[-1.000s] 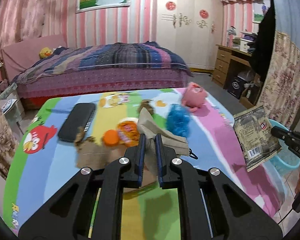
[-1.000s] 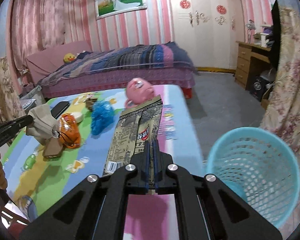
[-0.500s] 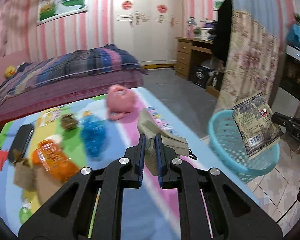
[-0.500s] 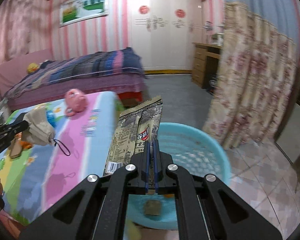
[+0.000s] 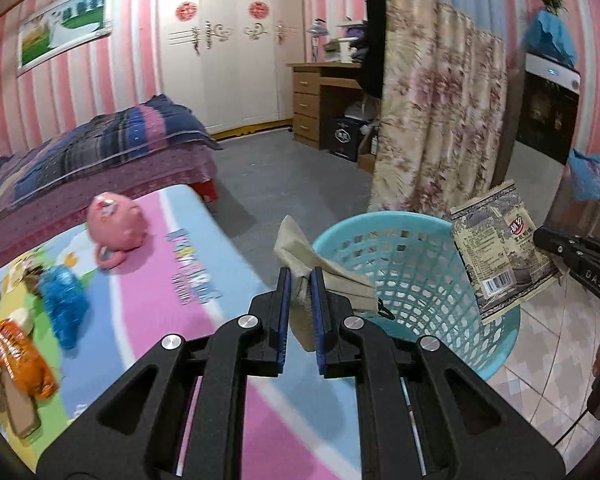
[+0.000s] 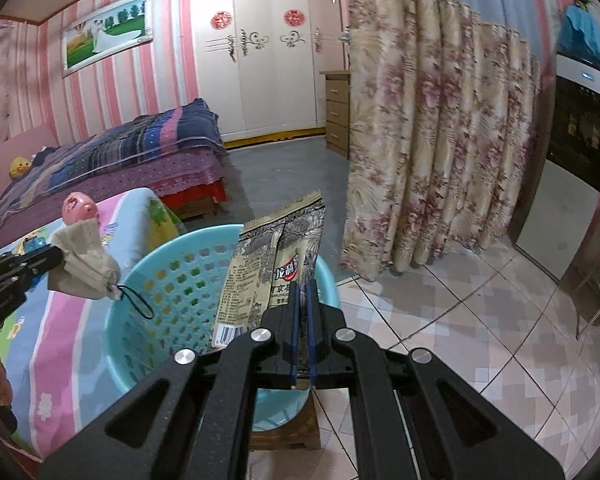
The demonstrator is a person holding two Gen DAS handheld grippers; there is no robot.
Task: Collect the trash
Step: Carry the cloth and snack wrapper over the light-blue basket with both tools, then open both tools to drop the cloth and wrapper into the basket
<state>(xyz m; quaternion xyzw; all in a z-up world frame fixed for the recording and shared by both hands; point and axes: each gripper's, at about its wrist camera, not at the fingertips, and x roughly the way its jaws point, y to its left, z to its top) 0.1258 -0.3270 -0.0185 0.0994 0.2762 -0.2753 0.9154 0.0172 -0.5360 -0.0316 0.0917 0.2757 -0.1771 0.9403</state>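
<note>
Between right tongs (image 6: 302, 286), snack wrapper (image 6: 272, 264).

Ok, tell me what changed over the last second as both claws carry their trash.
Both claws swung away from the cartoon-print table to the turquoise basket. The right claw now holds the snack wrapper over its opening; the left claw has the beige face mask near its rim. Both grips stayed clamped; nothing dropped. The pink toy and other table items stayed put.

Both wrist views look forward and downward, sharing the nearby blue basket (image 5: 496, 344) (image 6: 120, 320).
</note>
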